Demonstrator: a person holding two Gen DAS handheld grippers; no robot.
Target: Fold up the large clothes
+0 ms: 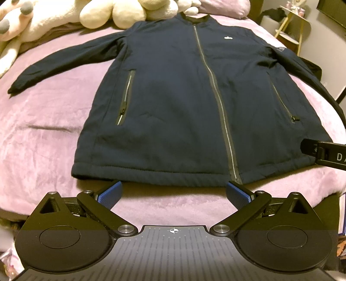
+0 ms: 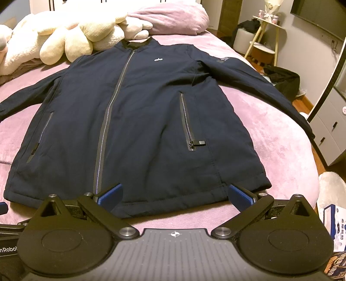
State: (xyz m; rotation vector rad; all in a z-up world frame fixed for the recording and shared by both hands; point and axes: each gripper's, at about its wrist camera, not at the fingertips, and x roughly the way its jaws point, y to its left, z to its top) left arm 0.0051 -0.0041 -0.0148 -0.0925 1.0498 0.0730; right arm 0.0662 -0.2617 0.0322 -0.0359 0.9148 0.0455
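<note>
The zipped navy-blue padded jacket (image 2: 138, 121) carries a small white "alo" logo (image 2: 158, 59) on its chest. The black gripper body (image 1: 328, 154) at the left view's right edge shows "D A". Another black gripper part (image 2: 7, 251) reads "nRobo".

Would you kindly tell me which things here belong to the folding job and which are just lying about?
Belongs to the job:
navy jacket
left gripper
right gripper

Just lying about:
plush toys
pink pillow
side table
dark bag
</note>
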